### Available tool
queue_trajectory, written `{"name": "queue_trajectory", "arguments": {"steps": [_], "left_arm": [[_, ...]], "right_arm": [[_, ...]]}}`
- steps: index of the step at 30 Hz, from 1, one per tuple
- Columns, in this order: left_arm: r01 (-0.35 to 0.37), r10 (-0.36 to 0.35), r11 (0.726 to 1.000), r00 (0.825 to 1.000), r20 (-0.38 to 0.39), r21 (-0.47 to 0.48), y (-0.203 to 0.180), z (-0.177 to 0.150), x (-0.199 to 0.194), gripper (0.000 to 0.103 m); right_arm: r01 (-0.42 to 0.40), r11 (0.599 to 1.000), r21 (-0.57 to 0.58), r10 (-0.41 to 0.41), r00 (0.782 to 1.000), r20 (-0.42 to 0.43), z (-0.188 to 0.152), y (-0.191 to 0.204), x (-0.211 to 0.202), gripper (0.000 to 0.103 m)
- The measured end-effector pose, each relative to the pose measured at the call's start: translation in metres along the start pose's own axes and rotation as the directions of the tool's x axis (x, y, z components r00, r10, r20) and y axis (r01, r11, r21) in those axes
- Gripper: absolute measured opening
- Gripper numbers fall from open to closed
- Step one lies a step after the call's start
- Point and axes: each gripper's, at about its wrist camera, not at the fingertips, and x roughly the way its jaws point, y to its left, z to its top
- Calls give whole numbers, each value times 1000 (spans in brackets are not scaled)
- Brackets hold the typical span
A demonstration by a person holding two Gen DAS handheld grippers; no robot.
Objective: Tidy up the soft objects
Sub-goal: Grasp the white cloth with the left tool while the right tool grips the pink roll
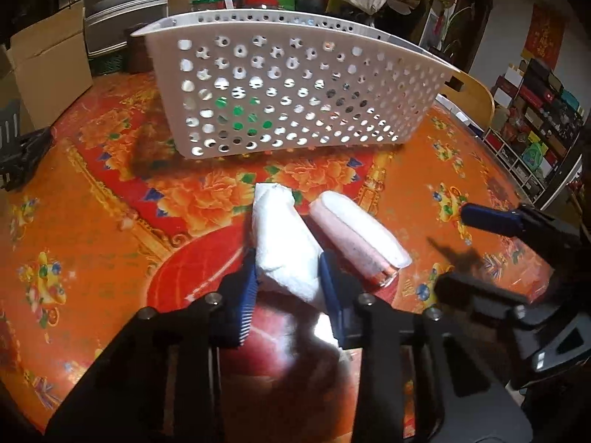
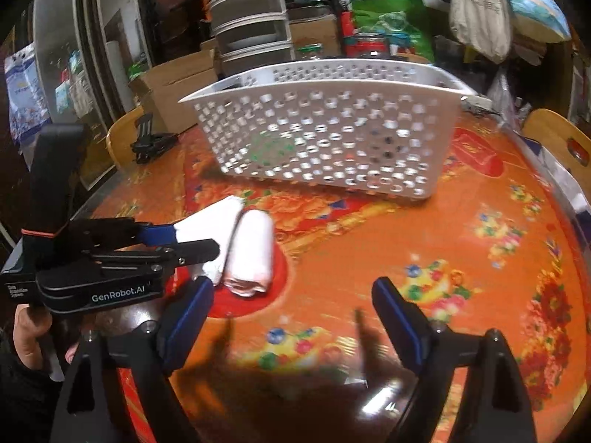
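Note:
My left gripper (image 1: 288,277) is shut on a white rolled towel (image 1: 280,236) that lies on the red and orange tablecloth. A pink and white rolled towel (image 1: 354,232) lies right beside it, to its right. The white perforated basket (image 1: 288,92) stands behind both rolls. In the right wrist view my right gripper (image 2: 291,302) is open and empty above the cloth, right of the pink roll (image 2: 251,254). The white towel (image 2: 210,229) and the left gripper (image 2: 192,243) holding it show at the left there.
The round table (image 2: 480,251) carries a floral cloth. A black clip stand (image 2: 151,140) sits at the far left edge. Cardboard boxes (image 2: 177,85), drawers and bags crowd behind the basket. A wooden chair back (image 2: 561,140) stands at the right.

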Motion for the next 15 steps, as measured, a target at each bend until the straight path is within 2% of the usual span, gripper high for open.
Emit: {"name": "queue_trajectory", "arguments": {"steps": [2, 5, 7, 14, 15], "left_arm": [[0, 0, 1000, 1000, 2, -11, 6, -2, -3, 30], [-1, 2, 1000, 1000, 9, -26, 17, -5, -8, 29], [-3, 4, 999, 1000, 18, -36, 23, -7, -13, 29], [0, 1, 999, 999, 32, -54, 35, -11, -23, 29], [0, 1, 999, 999, 34, -53, 34, -12, -23, 29]], "right_arm": [[-9, 1000, -17, 9, 1000, -10, 3, 8, 8, 82], [-26, 999, -36, 25, 999, -38, 8, 17, 22, 70], [-26, 999, -48, 23, 998, -57, 11, 20, 31, 58], [-10, 997, -82, 3, 996, -86, 11, 28, 47, 41], [-7, 996, -84, -1, 996, -92, 11, 28, 48, 34]]}}
